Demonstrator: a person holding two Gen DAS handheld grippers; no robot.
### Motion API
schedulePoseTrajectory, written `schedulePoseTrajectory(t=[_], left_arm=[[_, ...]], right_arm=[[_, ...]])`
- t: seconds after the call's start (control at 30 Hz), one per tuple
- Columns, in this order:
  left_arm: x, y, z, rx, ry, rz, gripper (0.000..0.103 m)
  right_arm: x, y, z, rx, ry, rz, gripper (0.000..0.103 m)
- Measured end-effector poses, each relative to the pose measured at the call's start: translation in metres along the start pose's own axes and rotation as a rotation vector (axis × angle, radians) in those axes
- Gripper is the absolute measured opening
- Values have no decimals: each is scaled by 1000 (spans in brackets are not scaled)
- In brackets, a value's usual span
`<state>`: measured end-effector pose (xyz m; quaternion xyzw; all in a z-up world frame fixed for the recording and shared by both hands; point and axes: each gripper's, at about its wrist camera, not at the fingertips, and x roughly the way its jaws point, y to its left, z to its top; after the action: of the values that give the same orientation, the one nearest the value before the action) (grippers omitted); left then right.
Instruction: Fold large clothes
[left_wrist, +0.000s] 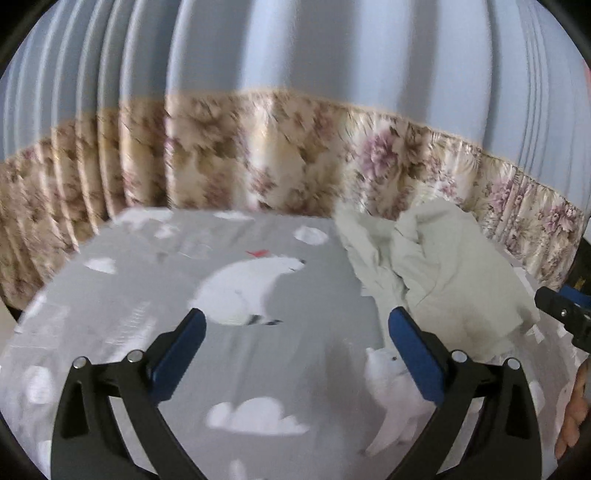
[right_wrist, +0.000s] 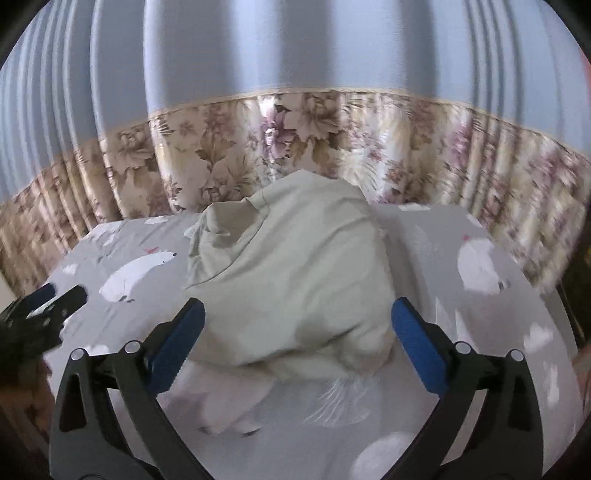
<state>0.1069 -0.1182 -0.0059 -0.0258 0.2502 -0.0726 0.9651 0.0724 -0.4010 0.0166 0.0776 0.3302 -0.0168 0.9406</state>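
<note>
**One crumpled garment, two tools ready and empty**

One big bed (left_wrist: 110, 295) fills both views, grey sheet with polar bears, a floral and blue curtain (left_wrist: 258, 147) hanging behind it. On it sits the garment (right_wrist: 295, 280), a pale greenish heap, bunched and rumpled, lying toward the bed's far edge near the curtain. It looks soft, thin and light, a limp cotton-like cloth that should drape and slide easily, with nothing stiff or fragile about it. Folds run everywhere, so no hem or corner is plainly readable; what may be a neckline seam curves near the top left of the heap. My call: pinch an outer edge, one at each side, and lift to shake it flat. Right tool (right_wrist: 297, 325) is spread wide, nothing held, the heap straight ahead. Left tool (left_wrist: 297, 326) is also released, over bare sheet, garment off to its right.
</note>
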Motion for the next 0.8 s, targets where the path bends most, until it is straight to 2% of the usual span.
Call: schedulePoseTrajectory(t=[0.1,0.13,0.17,0.23,0.27,0.3,0.37,0.4,0.6,0.7,0.8], left_arm=[[-20,5,-11,40,-51,30,101],[-21,8,-15,34,-48,39,101],[-16,12,-15,21,-6,47,101],[-11,19,-11,14,20,40,101],[-13,22,-11,18,-11,76,101],[-14,25,-11,29,-45,145,101],[-14,30,-13,34,-62,210,101],[-14,32,-12,27,-67,217,101],[-22,29,-15,31,-100,174,101],[-17,15,-17,99,-68,87,101],[-16,6,-19,118,-51,32,101]], right_arm=[[-20,13,-11,-5,-82,101,100],[-22,13,-12,1,-86,127,100],[-23,14,-13,0,-90,131,100],[-24,18,-16,-24,-118,108,100],[-24,20,-19,-45,-133,83,100],[-23,21,-21,-65,-147,63,100],[-22,20,-28,-98,-173,30,100],[-21,19,-29,-105,-180,17,100],[-12,7,-28,-79,-150,4,100],[-14,5,-28,-72,-168,2,100],[-13,5,-29,-75,-165,-3,100]])
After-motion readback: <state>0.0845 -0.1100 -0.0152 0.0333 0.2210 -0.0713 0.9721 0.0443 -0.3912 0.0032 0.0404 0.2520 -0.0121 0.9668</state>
